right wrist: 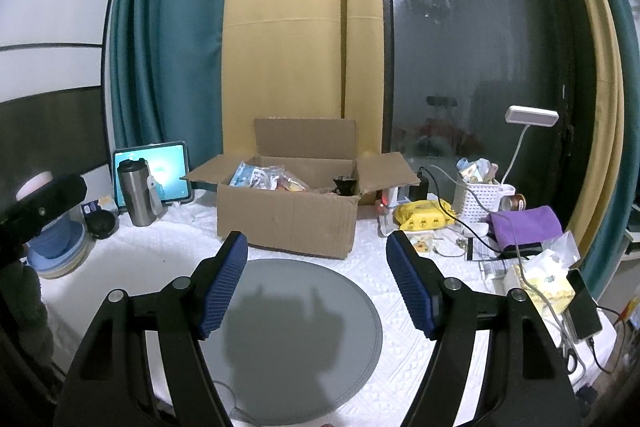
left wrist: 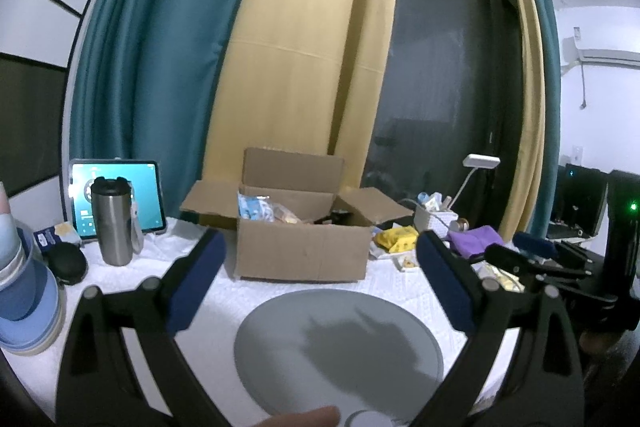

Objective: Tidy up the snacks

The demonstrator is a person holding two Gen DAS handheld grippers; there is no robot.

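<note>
An open cardboard box (left wrist: pixel 300 251) (right wrist: pixel 286 219) stands on the white table behind a round grey tray (left wrist: pixel 340 351) (right wrist: pixel 300 343). Snack packets lie inside the box, among them a blue-and-white one (left wrist: pixel 252 207) (right wrist: pixel 250 175). A yellow packet (left wrist: pixel 396 239) (right wrist: pixel 424 215) lies right of the box. My left gripper (left wrist: pixel 320 247) is open and empty above the tray, in front of the box. My right gripper (right wrist: pixel 316 243) is open and empty, also above the tray; it shows in the left wrist view (left wrist: pixel 532 251) at the right.
A steel travel mug (left wrist: pixel 113 221) (right wrist: pixel 136 193) and a tablet (left wrist: pixel 116 197) (right wrist: pixel 156 175) stand at the left, with stacked blue bowls (left wrist: pixel 24 303) (right wrist: pixel 56 251). At the right are a white basket (right wrist: pixel 478 199), a lamp (right wrist: pixel 530 117), a purple cloth (right wrist: pixel 524 225), a phone (right wrist: pixel 584 303) and cables.
</note>
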